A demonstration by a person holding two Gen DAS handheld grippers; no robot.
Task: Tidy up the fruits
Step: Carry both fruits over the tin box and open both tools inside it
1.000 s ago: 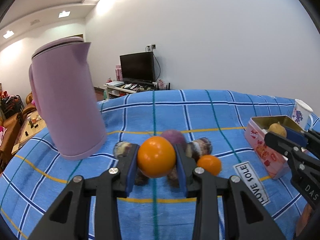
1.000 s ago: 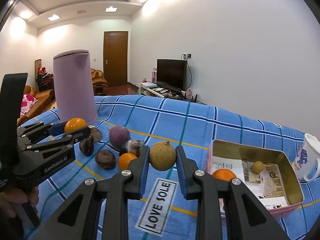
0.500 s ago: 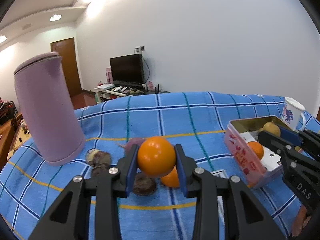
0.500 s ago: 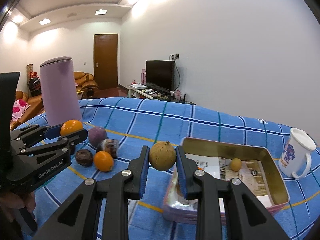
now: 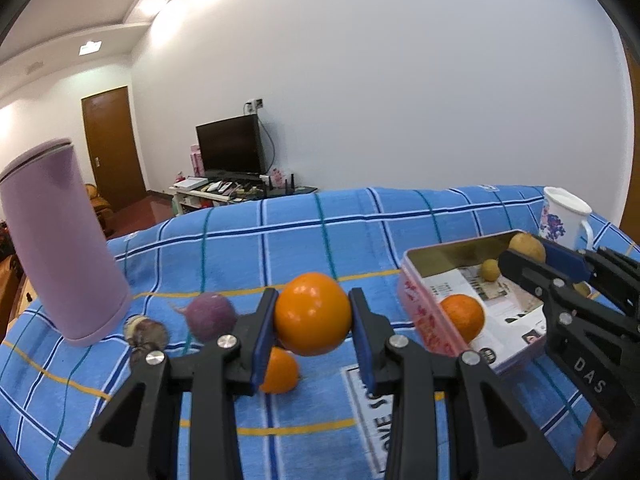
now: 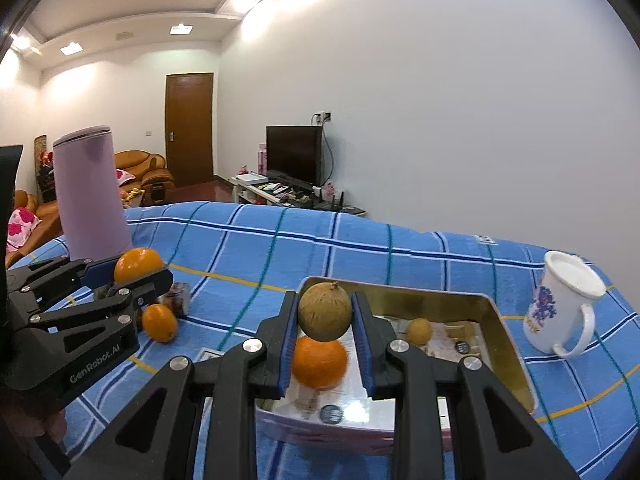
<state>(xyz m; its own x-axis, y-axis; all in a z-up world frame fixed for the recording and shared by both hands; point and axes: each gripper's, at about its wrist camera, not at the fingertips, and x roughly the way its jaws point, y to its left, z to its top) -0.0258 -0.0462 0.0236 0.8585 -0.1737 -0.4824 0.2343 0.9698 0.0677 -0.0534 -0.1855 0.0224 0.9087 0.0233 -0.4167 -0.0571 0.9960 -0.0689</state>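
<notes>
My left gripper (image 5: 313, 320) is shut on a large orange (image 5: 312, 314), held above the blue checked cloth, left of the pink tin box (image 5: 428, 320). My right gripper (image 6: 325, 320) is shut on a brown round fruit (image 6: 325, 311), held over the near end of the tin (image 6: 508, 344). An orange (image 6: 320, 362) and a small yellow fruit (image 6: 419, 330) lie in the tin. On the cloth lie a small orange (image 5: 280, 372), a purple fruit (image 5: 210, 316) and dark brown fruits (image 5: 146, 332).
A tall lilac jug (image 5: 60, 240) stands at the left on the cloth. A white flowered mug (image 6: 564, 312) stands right of the tin. A "LOVE SOLE" label (image 5: 384, 420) lies on the cloth in front of the tin.
Both grippers have moved right toward the tin with their fruits. My right gripper now holds the brown fruit over the tin's near end; the left has come closer to the tin's left side.
</notes>
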